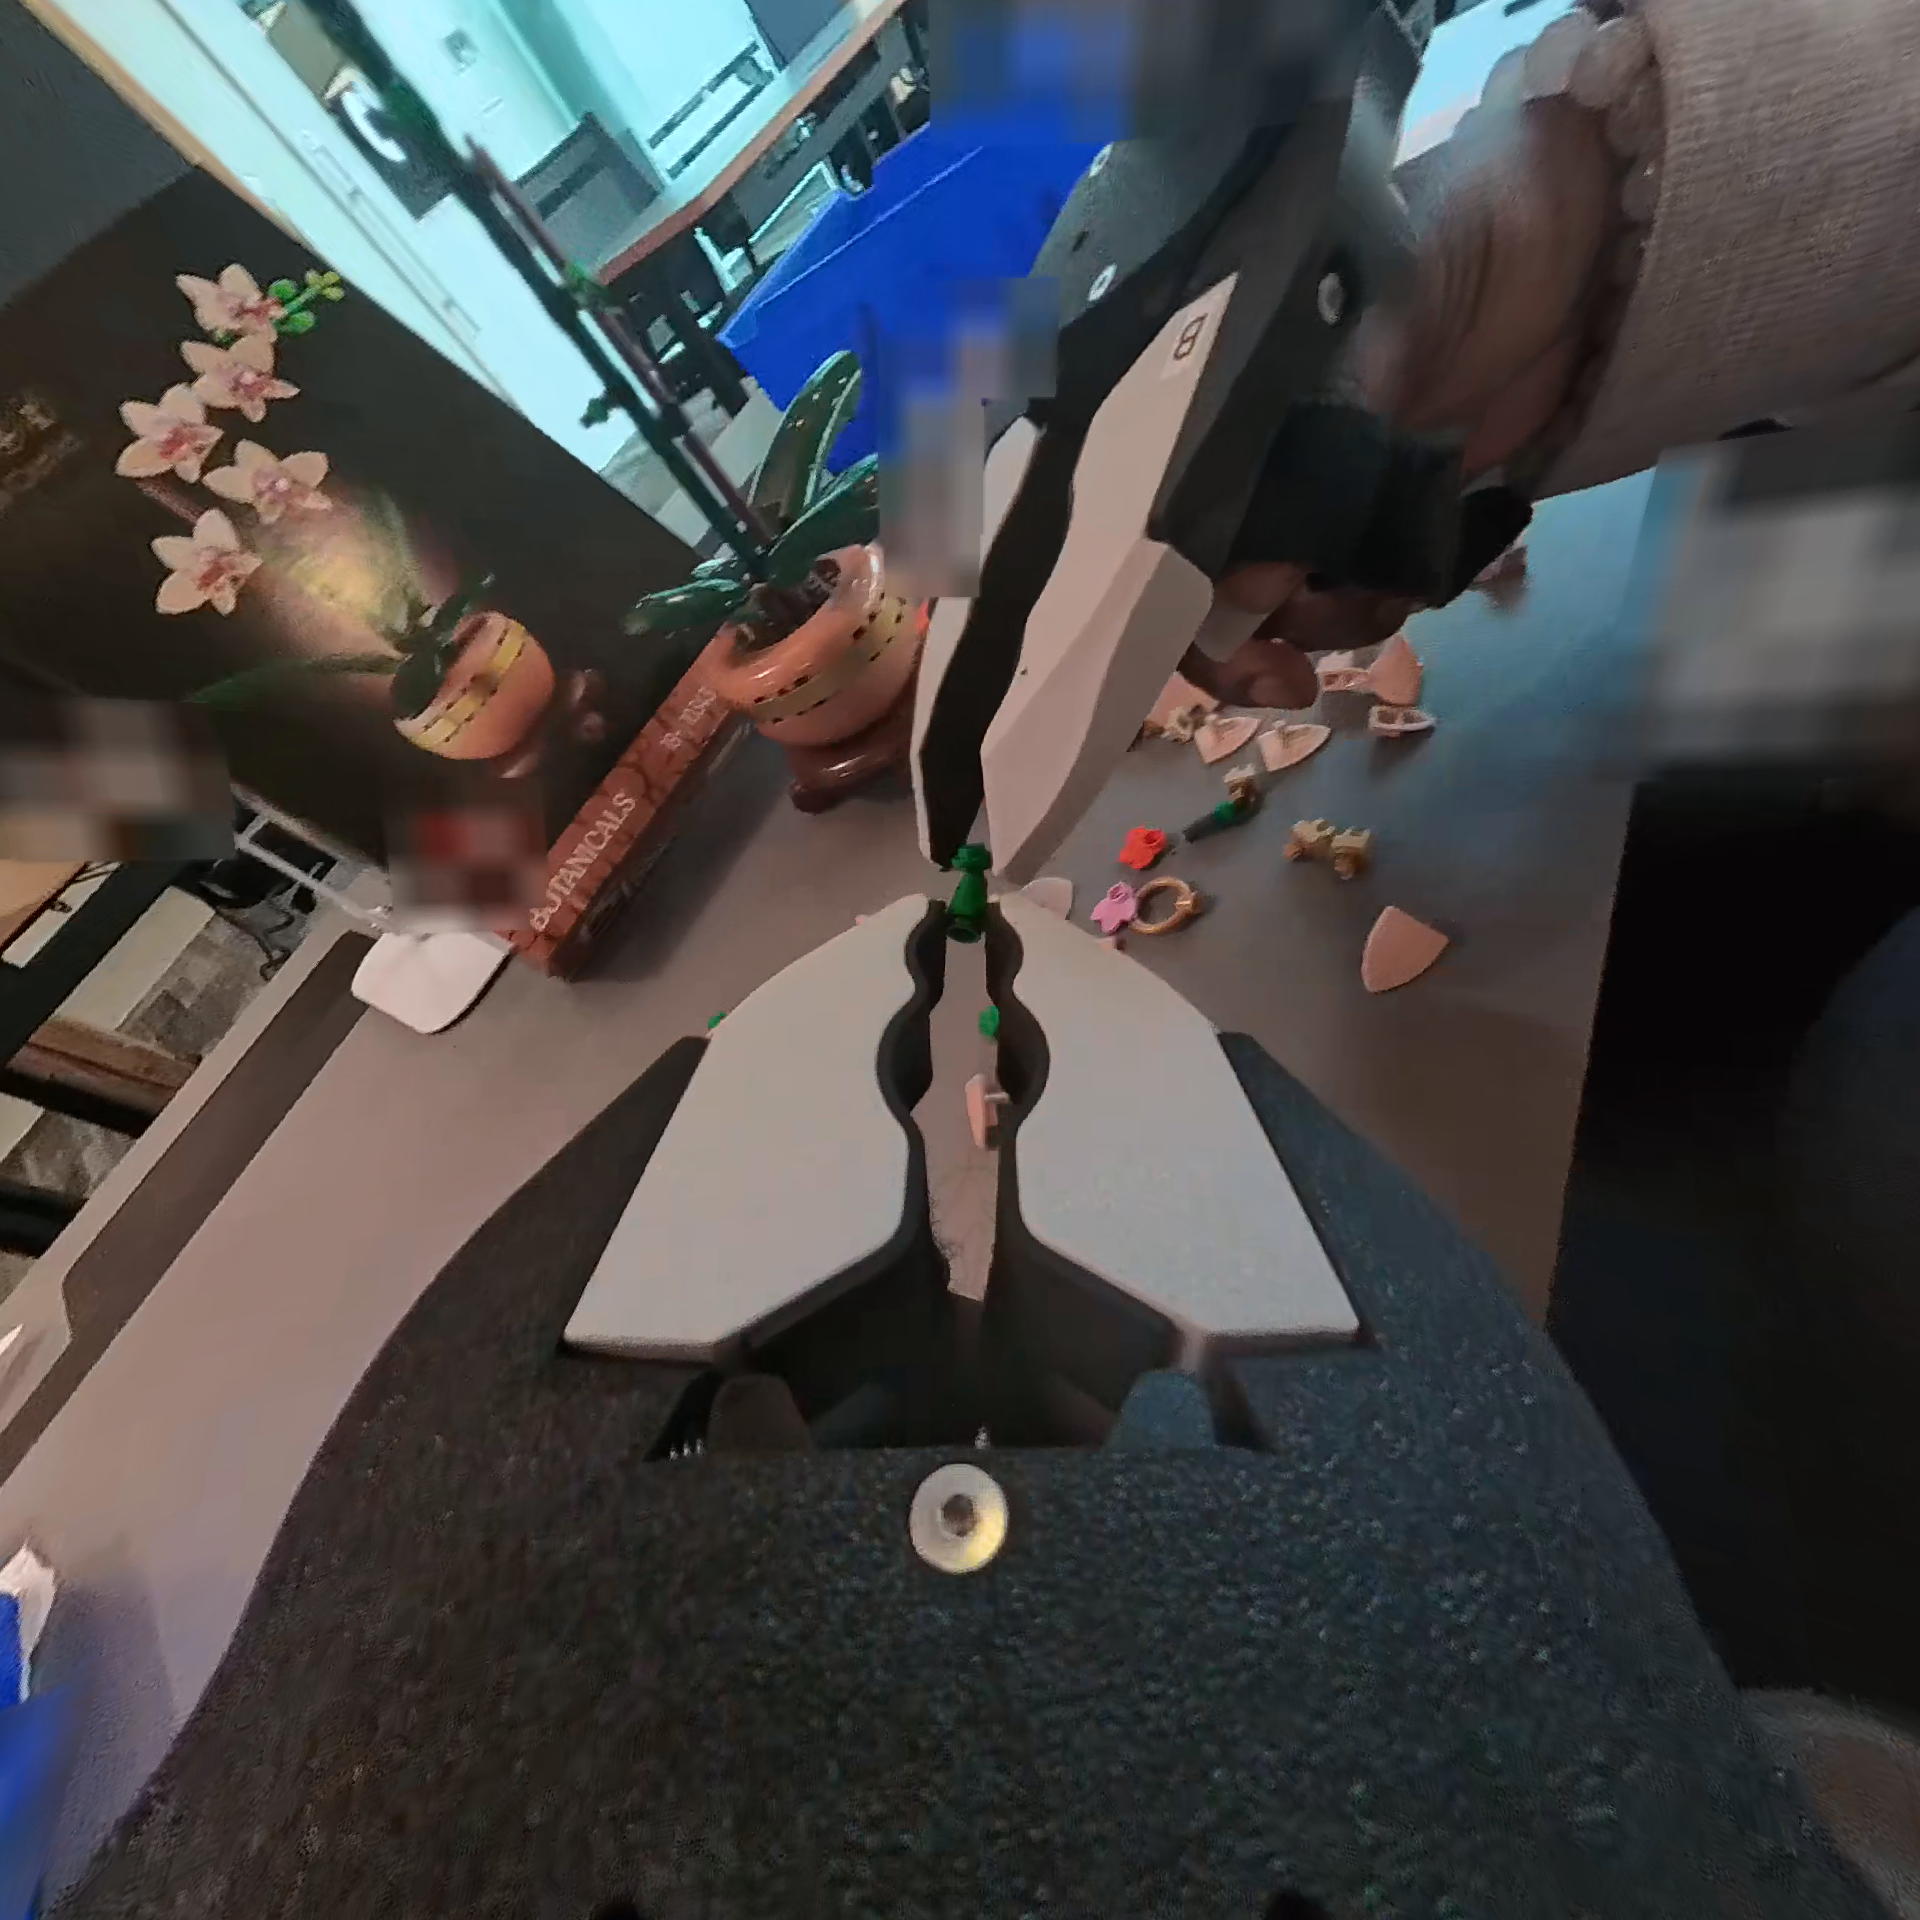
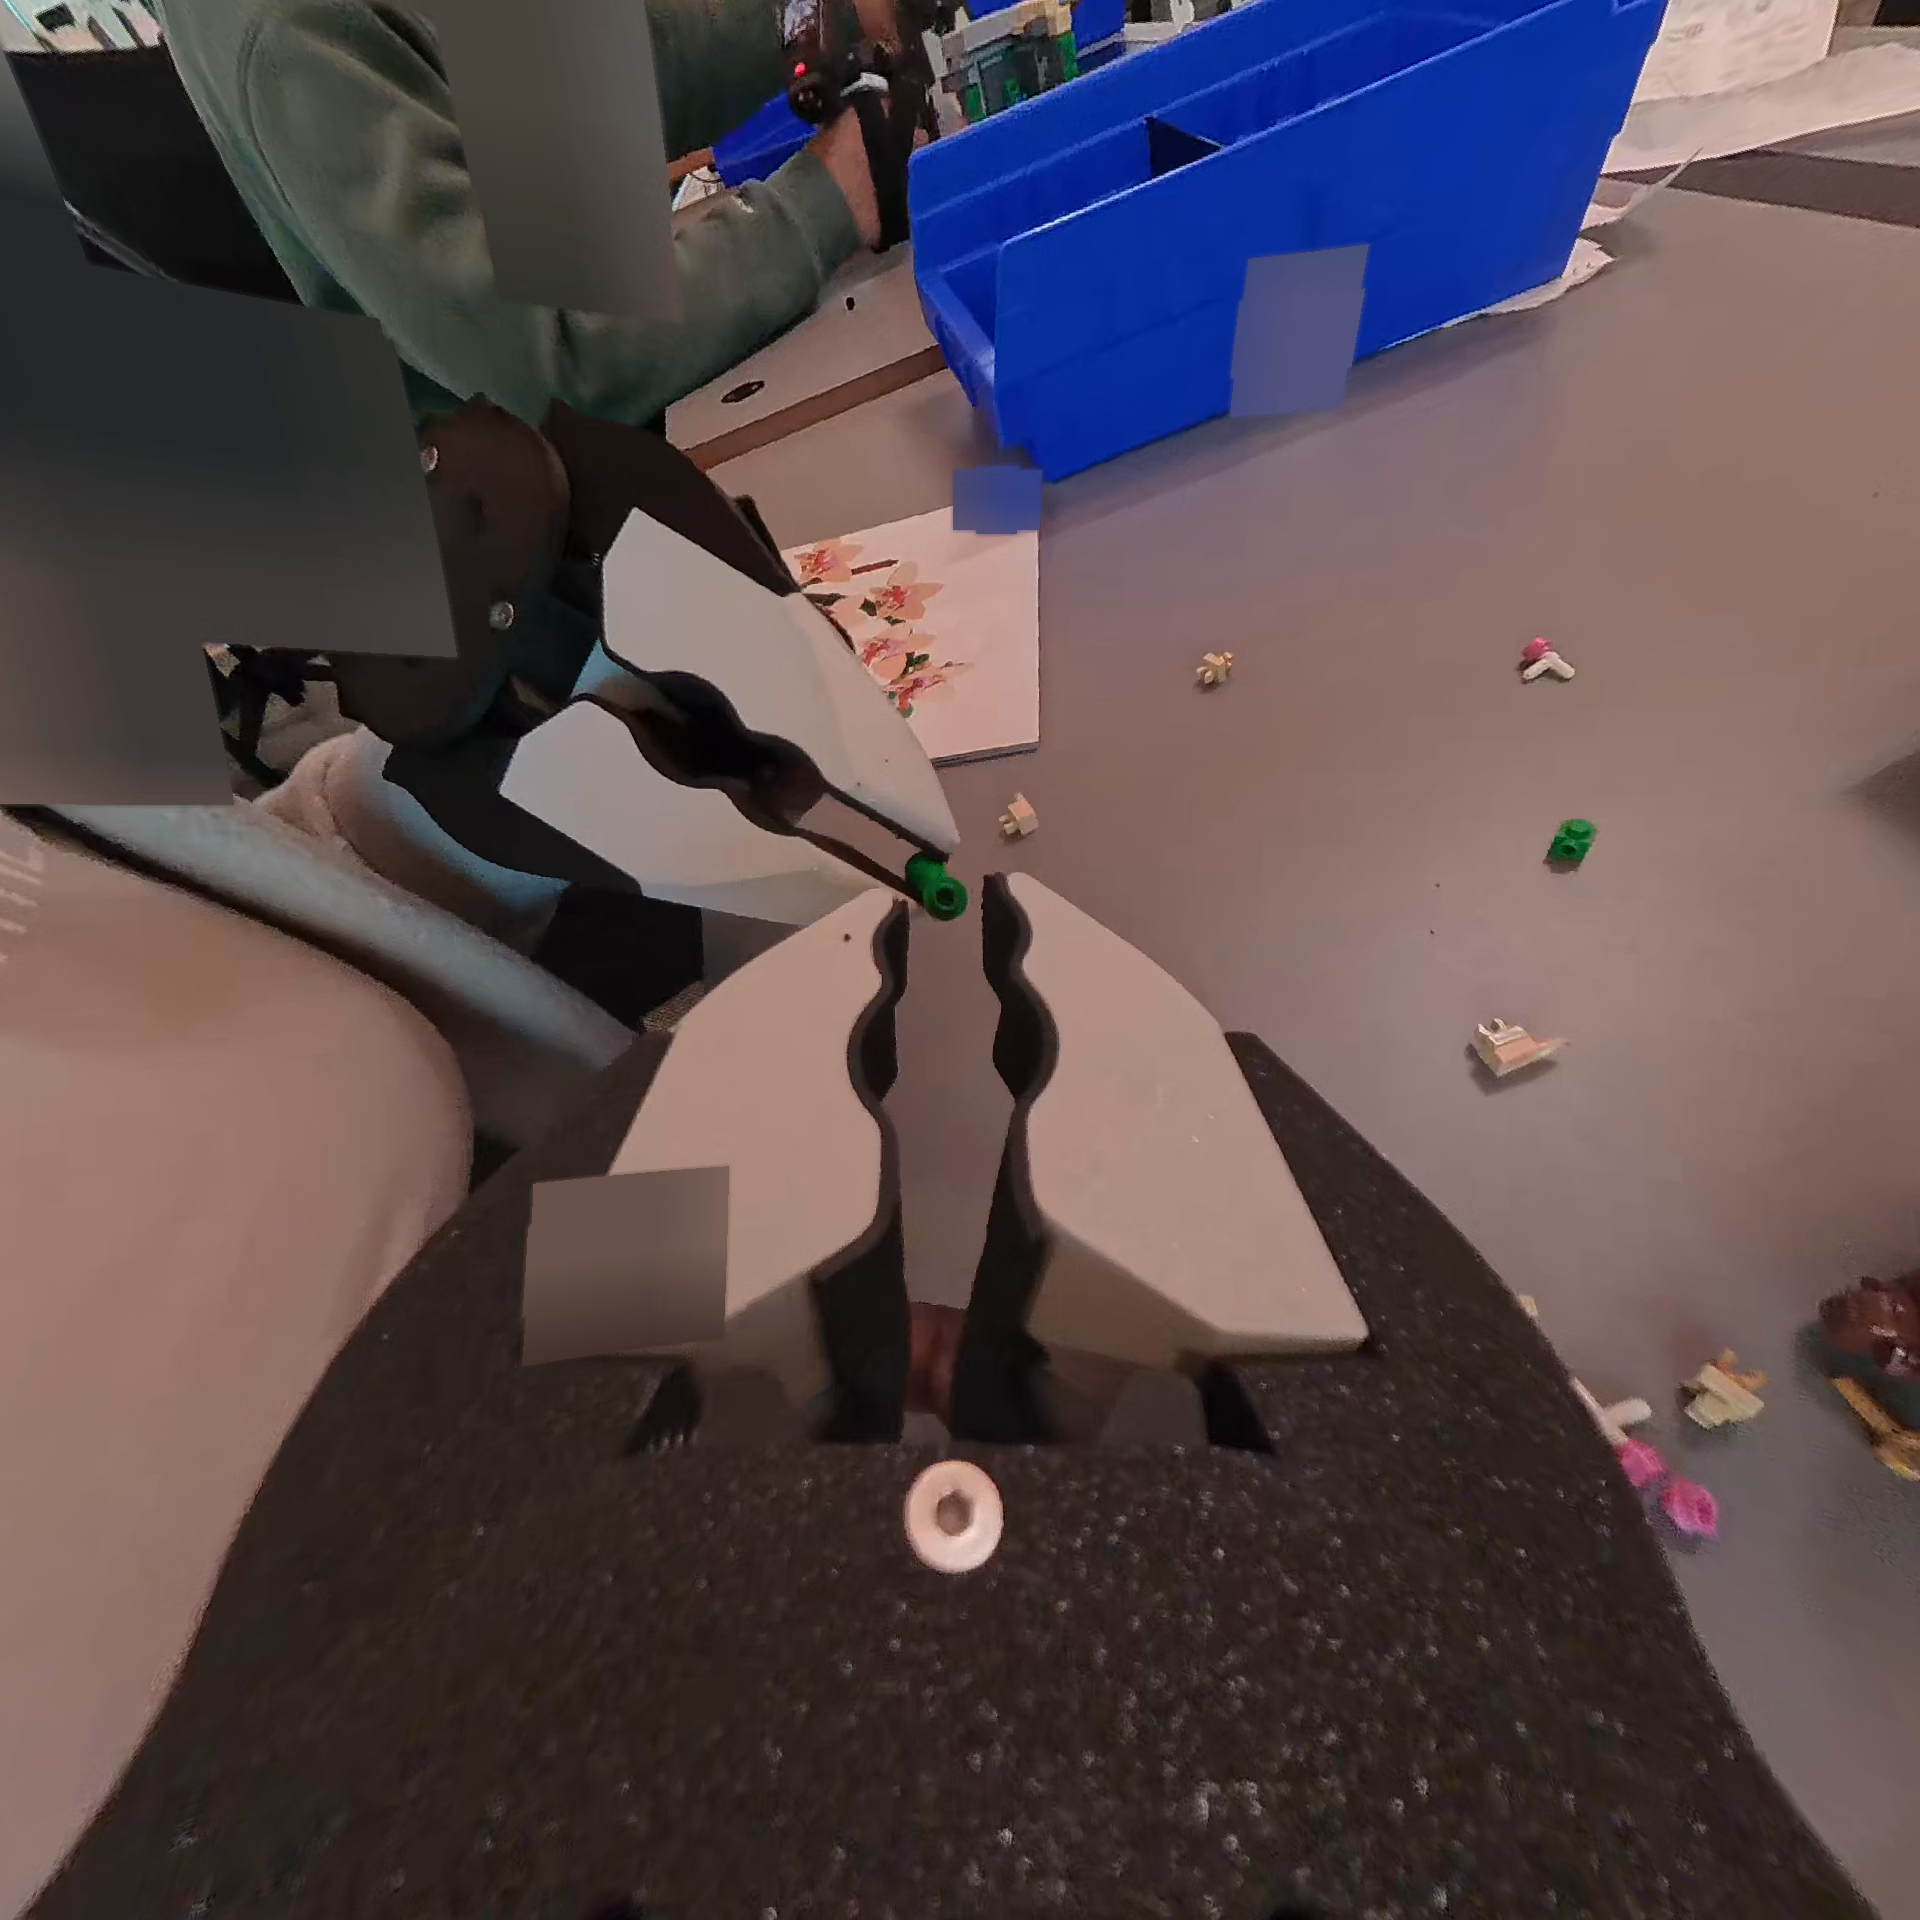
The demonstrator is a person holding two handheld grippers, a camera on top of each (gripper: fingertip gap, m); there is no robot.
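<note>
Grey tabletop (image 2: 1351, 644) spreads under both tools, scattered with small building-toy pieces. Beyond the jaws in the right wrist view stands a blue bin (image 2: 1247, 260) with a divider, and a booklet (image 2: 966, 644) printed with pale flowers lies flat just past the tips. A person in a green sleeve (image 2: 416, 208) sits at the far side. In the left wrist view a dark box (image 1: 260, 499) picturing orchids stands off to the left of the jaws, with a brick-built flower pot (image 1: 821, 665) beside it; pink petal pieces (image 1: 1403, 948), a gold ring (image 1: 1169, 904) and a red piece (image 1: 1141, 847) lie to the right.

The left gripper (image 1: 966, 920) has its jaws nearly together, pinching a small green piece (image 1: 966, 894) at the very tips. The right gripper (image 2: 945, 888) meets it tip to tip above the table, jaws parted by a narrow gap on either side of the piece's free end; whether they press it I cannot tell. A hand (image 1: 1475, 343) in a pale knit cuff holds that tool.
</note>
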